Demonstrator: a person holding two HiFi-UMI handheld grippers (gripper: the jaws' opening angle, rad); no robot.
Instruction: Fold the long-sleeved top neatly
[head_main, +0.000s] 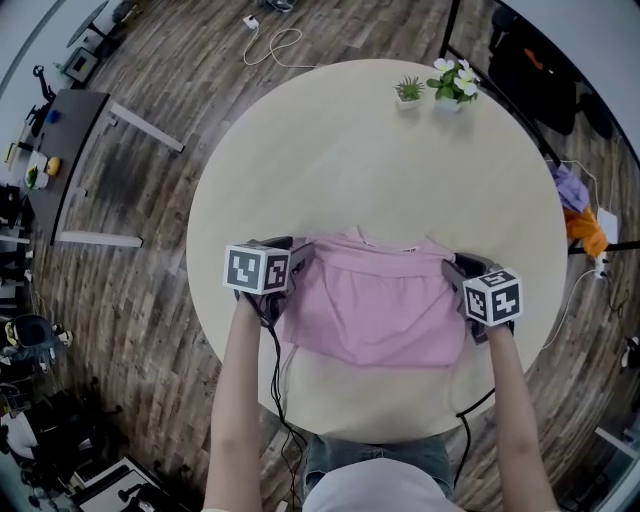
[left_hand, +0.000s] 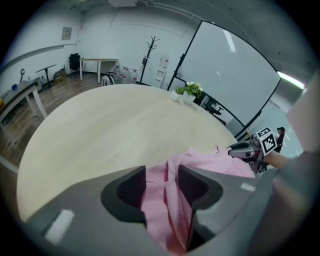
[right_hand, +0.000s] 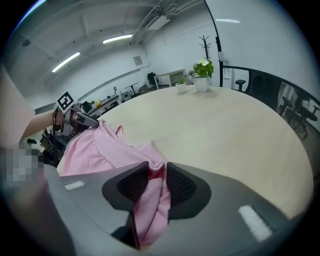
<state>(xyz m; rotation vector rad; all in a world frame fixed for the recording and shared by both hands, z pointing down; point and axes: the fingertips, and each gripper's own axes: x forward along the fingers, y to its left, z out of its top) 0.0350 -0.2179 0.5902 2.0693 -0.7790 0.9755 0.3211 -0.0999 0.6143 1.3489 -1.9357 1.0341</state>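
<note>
Only overhead: whole pink top (head_main: 375, 305).

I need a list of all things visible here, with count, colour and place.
table: one, beige, centre.
top: one, pink, table's near edge.
plants: two, green, table's far edge.
desk: one, dark, floor, left.
cable: one, white, floor beyond table.
clothes: one heap, purple-orange, right.
left gripper: one, grey, open around top's left side.
right gripper: one, grey, shut on top's right side.
</note>
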